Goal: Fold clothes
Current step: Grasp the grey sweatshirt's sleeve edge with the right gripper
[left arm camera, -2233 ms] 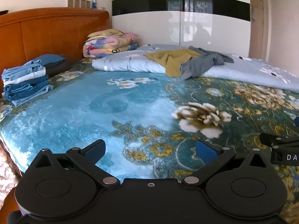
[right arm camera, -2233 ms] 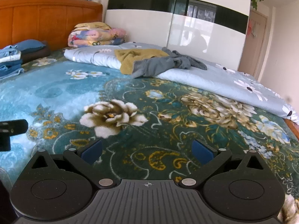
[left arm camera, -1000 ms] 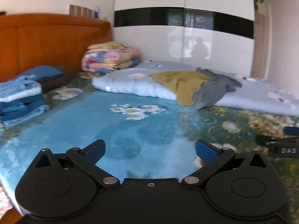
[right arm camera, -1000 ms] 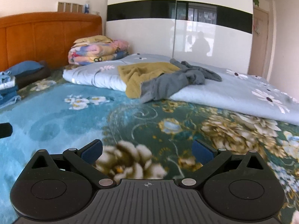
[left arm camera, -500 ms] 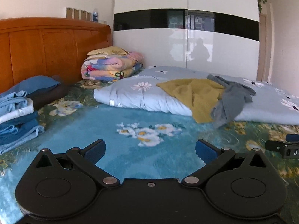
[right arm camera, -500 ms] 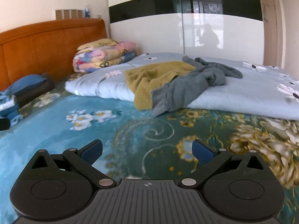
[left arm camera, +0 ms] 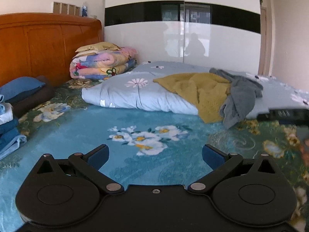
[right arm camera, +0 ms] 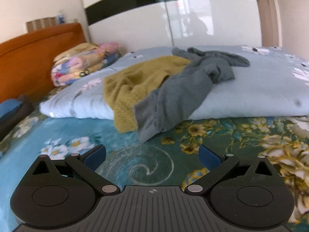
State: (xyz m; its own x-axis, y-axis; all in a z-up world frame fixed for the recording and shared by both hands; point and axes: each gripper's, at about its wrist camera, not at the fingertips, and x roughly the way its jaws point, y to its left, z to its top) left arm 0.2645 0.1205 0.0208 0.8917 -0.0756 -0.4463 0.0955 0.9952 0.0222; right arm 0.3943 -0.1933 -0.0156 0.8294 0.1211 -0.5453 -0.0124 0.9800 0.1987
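Clothes lie unfolded on the pale duvet (left arm camera: 135, 96) across the bed (left arm camera: 81, 127): a mustard sweater (left arm camera: 200, 92) spread over the duvet's near edge, and a grey garment (left arm camera: 239, 98) crumpled on top of it, one end hanging down onto the floral blanket. In the right wrist view the grey garment (right arm camera: 183, 94) overlaps the sweater (right arm camera: 133, 83) and its lowest corner touches the blanket just ahead of the right gripper (right arm camera: 152, 155). That gripper is spread wide and holds nothing. The left gripper (left arm camera: 155, 154) is likewise wide and empty, above the blue part of the blanket, with the clothes well apart to its right. A stack of folded blue clothes (left arm camera: 7, 127) sits at the far left near the headboard (left arm camera: 48, 46). A rolled quilt (left arm camera: 102, 61) lies by the wardrobe (left arm camera: 183, 32).
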